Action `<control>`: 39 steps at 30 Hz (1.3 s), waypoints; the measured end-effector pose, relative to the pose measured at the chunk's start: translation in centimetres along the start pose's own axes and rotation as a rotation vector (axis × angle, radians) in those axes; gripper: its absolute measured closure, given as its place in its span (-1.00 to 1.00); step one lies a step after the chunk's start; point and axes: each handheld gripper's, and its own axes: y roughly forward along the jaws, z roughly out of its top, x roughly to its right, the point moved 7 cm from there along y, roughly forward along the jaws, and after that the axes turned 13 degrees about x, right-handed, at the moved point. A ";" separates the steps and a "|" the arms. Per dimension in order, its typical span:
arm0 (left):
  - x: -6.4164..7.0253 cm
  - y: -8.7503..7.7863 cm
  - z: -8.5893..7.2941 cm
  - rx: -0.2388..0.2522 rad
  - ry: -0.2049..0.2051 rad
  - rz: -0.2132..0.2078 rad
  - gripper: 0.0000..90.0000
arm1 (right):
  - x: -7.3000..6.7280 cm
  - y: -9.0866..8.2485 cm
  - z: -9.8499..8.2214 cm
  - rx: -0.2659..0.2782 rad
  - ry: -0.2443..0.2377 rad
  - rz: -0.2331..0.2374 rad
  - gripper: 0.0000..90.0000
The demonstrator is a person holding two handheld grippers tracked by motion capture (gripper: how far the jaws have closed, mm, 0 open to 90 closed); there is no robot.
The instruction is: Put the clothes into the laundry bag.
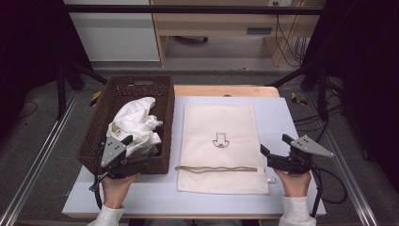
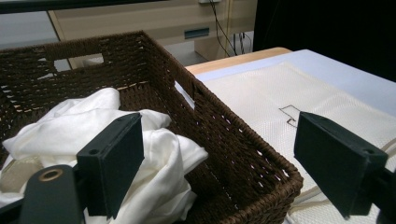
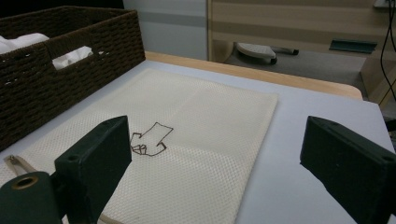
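Reaching: left gripper [image 1: 126, 151], fingers wide and empty, at the wicker basket's [image 1: 94, 123] near rim over the white garment [image 1: 135, 123]. Right gripper [image 1: 276, 153], wide, empty, beside the mesh laundry bag [image 1: 219, 146]. Advice: pinch a raised fold.

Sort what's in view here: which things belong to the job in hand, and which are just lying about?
In the job:
- white cloth, crumpled in the wicker basket
- cream mesh bag, flat on the table
- left tongs, open by the basket
- right tongs, open beside the bag

Lying about:
- cabinet beyond the table
- floor cables
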 end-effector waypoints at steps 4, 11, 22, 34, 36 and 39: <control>0.3 0.3 -0.2 -0.002 -0.005 -0.006 -0.65 | -0.2 0.1 -0.1 -0.004 -0.001 0.003 -0.78; 1.9 0.5 0.0 0.020 0.002 -0.048 -0.55 | -1.0 0.4 -0.1 -0.020 -0.004 0.017 -0.74; 5.2 1.6 -0.8 0.013 0.020 -0.119 -0.34 | -2.6 1.3 -0.7 -0.044 -0.017 0.053 -0.71; 10.5 2.8 -3.0 -0.061 0.063 -0.244 -0.09 | -4.6 2.4 -1.7 -0.089 -0.035 0.104 -0.65; 11.1 3.1 -3.6 -0.085 0.076 -0.252 -0.01 | -4.9 2.6 -1.9 -0.097 -0.039 0.113 -0.64; 11.5 3.4 -4.2 -0.105 0.077 -0.267 0.09 | -5.3 2.8 -2.2 -0.106 -0.043 0.120 -0.63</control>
